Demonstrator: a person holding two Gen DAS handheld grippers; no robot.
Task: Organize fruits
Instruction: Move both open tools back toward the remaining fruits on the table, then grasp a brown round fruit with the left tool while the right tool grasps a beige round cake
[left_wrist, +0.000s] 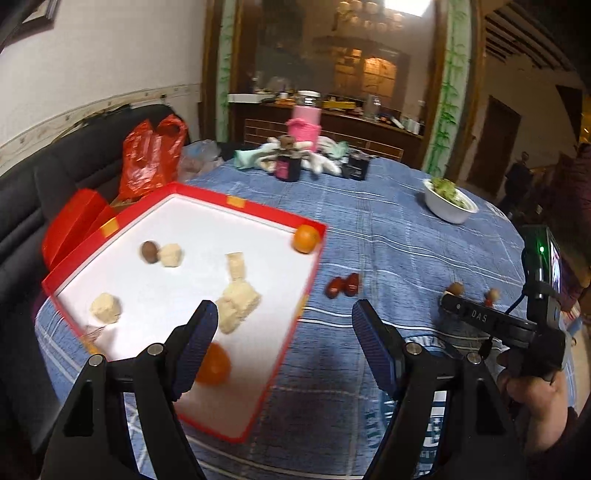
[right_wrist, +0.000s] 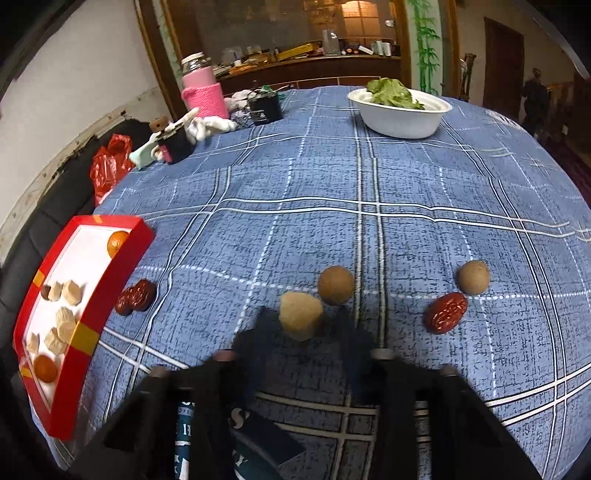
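**Fruits in the tray and on the cloth**

Fruits sit in the red tray (left_wrist: 310, 266) under the wide-open, empty left gripper (left_wrist: 284, 332). Two red dates (left_wrist: 343, 285) lie just ahead of it. The right gripper (right_wrist: 301, 328), blurred, pinches a pale chunk (right_wrist: 300, 319); a brown ball (right_wrist: 335, 285) sits just past it.

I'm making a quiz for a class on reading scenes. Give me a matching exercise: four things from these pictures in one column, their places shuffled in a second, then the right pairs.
Things:
1. orange
2. pair of red dates
3. pale cube
4. green leaves

Places:
A. in the white bowl
B. between the fingers of the right gripper
C. in a far corner of the red tray
D. on the blue cloth, just outside the tray's right edge

Pairs: 1-C, 2-D, 3-B, 4-A
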